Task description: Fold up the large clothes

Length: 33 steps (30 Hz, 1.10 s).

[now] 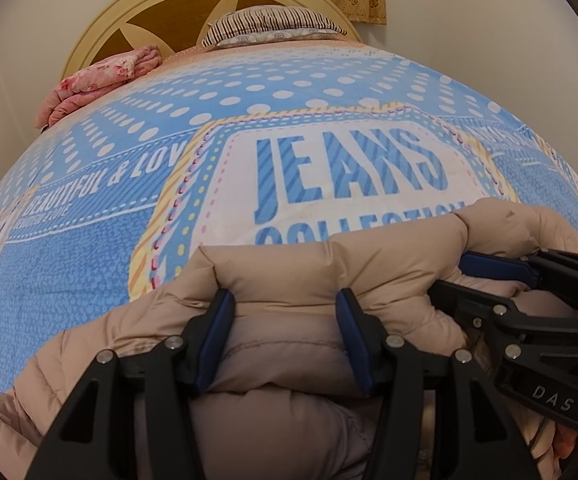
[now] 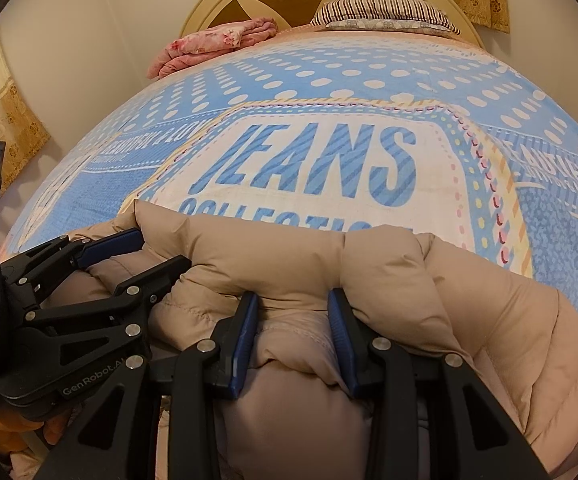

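Note:
A beige puffer jacket (image 1: 297, 276) lies bunched on the near part of the bed; it also fills the lower right wrist view (image 2: 409, 280). My left gripper (image 1: 285, 304) is shut on a thick fold of the jacket, which bulges between its blue pads. My right gripper (image 2: 293, 308) is shut on another fold of the same jacket just to the right. Each gripper shows in the other's view: the right one (image 1: 485, 276) at the right edge, the left one (image 2: 145, 248) at the left edge.
The bed carries a blue dotted cover (image 1: 89, 260) printed "JEANS COLLECTION". A folded pink floral blanket (image 1: 97, 80) and a striped pillow (image 1: 273, 24) lie by the cream headboard (image 1: 101, 28). Yellow curtains (image 2: 13, 120) hang at the left.

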Available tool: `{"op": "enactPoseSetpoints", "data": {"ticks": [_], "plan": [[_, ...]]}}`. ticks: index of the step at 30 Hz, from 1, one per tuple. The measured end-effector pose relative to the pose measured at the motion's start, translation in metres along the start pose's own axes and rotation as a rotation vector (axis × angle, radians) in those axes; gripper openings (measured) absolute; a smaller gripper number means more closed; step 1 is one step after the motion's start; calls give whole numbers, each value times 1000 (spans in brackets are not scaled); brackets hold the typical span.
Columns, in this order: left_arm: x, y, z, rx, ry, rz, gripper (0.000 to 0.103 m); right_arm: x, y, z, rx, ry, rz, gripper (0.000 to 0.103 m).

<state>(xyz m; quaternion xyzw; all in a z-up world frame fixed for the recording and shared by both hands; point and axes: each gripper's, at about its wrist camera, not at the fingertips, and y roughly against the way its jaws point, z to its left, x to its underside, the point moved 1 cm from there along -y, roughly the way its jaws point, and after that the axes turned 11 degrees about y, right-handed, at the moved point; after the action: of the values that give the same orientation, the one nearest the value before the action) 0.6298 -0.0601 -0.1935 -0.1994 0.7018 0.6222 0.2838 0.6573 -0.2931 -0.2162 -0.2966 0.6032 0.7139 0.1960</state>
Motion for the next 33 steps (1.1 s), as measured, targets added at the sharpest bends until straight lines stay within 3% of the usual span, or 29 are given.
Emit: {"op": "enactPoseSetpoints", "data": {"ticks": [8,11,12,13,14,16,20,25,28,33], "plan": [[-4,1,-1,-22,-16,15,59,-3,2,1,11,7,5,39],[-8,26,3,-99,-34,-14,64,-6,17,3,19,27,34,43],[-7,42,7,-109,-30,-42,69,-6,34,4,53,34,32,58],[-6,54,11,-110,-31,-61,81,-5,50,6,83,47,20,77],[-2,81,20,-115,-33,-103,89,-3,66,9,107,67,3,79],[11,125,38,-92,-31,-145,90,9,104,20,136,118,-14,79],[70,207,77,-51,-3,-159,101,67,177,43,101,56,12,79],[170,276,120,-43,37,-131,101,160,252,99,51,-11,33,80],[219,302,133,-65,59,-112,101,227,299,102,62,-22,29,80],[304,331,153,-67,96,-62,101,326,355,101,91,-154,16,81]]}}
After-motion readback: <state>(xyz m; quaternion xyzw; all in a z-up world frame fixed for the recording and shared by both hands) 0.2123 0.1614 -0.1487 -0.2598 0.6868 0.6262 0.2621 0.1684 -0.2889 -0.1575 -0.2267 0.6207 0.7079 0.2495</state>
